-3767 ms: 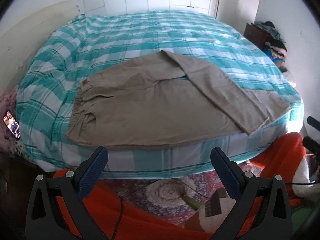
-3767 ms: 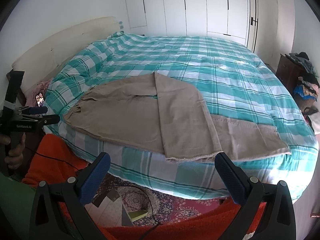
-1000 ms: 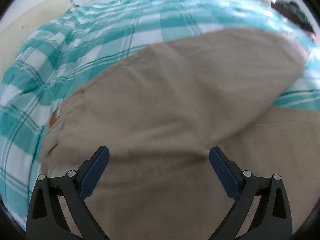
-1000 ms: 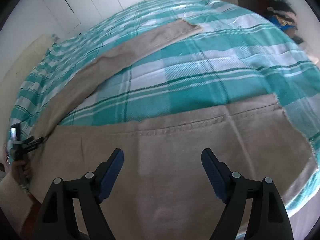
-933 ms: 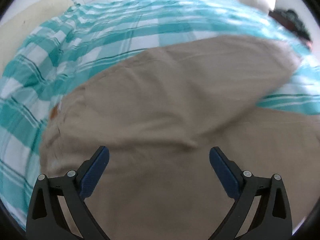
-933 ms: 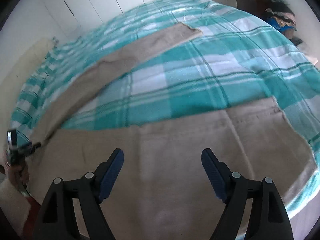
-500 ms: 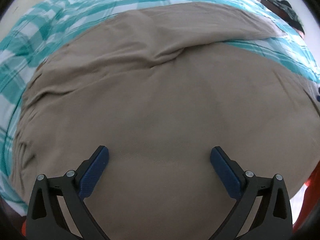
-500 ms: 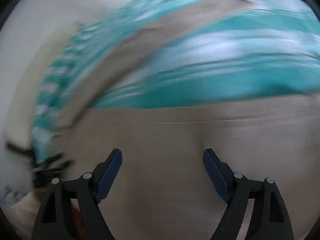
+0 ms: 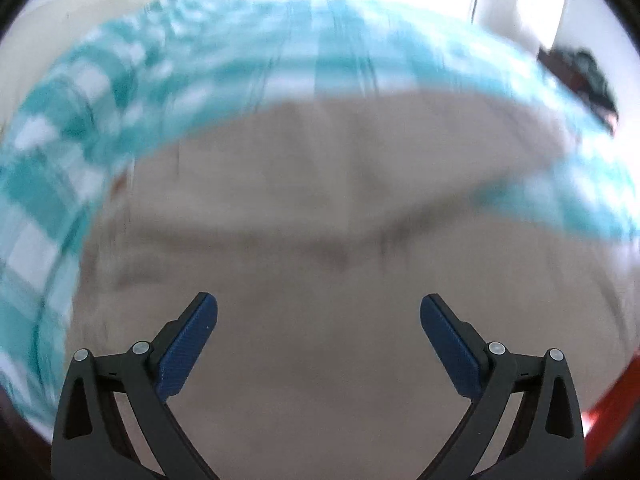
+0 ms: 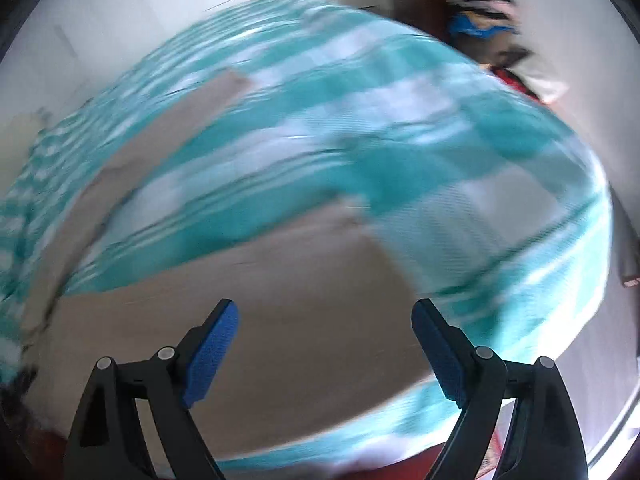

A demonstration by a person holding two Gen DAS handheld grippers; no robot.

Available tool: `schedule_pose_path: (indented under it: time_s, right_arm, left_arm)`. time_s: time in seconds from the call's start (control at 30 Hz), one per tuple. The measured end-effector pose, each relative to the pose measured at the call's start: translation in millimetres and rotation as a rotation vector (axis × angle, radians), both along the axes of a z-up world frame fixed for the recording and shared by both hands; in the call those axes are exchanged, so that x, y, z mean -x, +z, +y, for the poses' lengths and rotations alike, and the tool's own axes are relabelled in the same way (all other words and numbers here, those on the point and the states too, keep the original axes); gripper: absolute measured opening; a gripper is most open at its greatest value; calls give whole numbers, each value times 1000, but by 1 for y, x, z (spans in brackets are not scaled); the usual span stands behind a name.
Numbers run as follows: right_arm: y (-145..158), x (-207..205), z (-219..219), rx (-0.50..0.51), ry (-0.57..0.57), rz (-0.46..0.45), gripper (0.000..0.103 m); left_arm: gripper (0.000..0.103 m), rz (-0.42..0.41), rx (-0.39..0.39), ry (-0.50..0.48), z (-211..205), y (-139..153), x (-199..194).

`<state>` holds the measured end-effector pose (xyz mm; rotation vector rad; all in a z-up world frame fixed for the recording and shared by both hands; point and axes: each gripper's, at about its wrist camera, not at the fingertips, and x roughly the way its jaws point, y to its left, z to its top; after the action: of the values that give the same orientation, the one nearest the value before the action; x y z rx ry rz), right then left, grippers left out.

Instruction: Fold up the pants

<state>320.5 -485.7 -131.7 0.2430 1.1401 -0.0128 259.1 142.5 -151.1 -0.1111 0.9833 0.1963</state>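
Pants [image 9: 320,240], tan and smeared by blur, lie spread on the bed right under both claws, filling the near part of each view. Closest in, the left claw [image 9: 319,320] hangs over the broad tan cloth with its blue pads wide apart and nothing between them. The right claw [image 10: 325,318] hovers above one leg near its hem, jaws opening, wide apart, with only flat cloth below and no fabric pinched. That hem ends just beyond the claw, where the teal-and-white checked bedcover [image 10: 460,168] shows. Further off in the right view the other leg [image 10: 192,120] runs away at a slant across the cover, apart from the near one. In the left view a soft crease crosses the cloth, then the checked cover curves round it. Past the bed stand pale walls and a dark heap of clothes [image 10: 480,24] at the far right, too blurred to make out.
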Motion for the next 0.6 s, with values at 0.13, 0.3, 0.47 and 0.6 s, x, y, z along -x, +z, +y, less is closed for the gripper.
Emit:
schedule_pose_path:
  time_s: [0.13, 0.3, 0.47, 0.6]
  right_arm:
    - [15, -23, 98, -177, 159, 40, 90]
    - [26, -69, 258, -347, 461, 54, 90]
    - [18, -128, 397, -358, 743, -76, 90]
    - [-29, -176, 444, -427, 801, 1, 90]
  left_arm:
    - [102, -98, -38, 88, 31, 1, -66]
    - [102, 33, 10, 212, 76, -79, -97]
    - [102, -30, 23, 174, 83, -106, -77]
    - [102, -43, 10, 172, 81, -110, -76]
